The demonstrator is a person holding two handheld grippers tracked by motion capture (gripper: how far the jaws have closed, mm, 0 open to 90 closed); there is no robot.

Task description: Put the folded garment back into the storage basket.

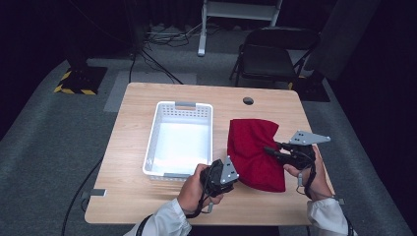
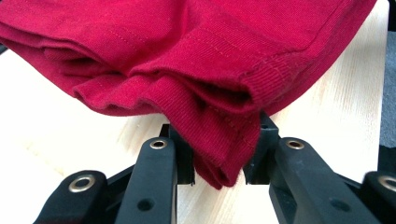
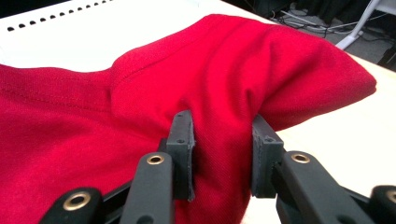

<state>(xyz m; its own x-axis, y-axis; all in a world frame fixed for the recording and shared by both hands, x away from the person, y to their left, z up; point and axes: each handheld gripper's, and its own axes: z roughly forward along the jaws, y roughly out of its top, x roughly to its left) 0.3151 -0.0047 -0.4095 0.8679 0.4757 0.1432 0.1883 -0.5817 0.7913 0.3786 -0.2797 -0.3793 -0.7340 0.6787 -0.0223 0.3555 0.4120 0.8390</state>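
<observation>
A red knitted cloth (image 2: pixel 187 51), matt and ribbed at its hem, is being shown. A pale, smooth wood-grain table (image 1: pixel 147 196) and a glossy white plastic basket (image 1: pixel 153 142) at nine o'clock are being seen.

Light wooden table (image 1: pixel 133 196), rectangular, with a round cable hole (image 1: pixel 248 101) near the far edge. White perforated plastic basket (image 1: pixel 155 137) stands left of centre, its inside bare. Folded red cloth (image 1: pixel 253 147) lies just right of the basket, partly resting on the tabletop.
</observation>
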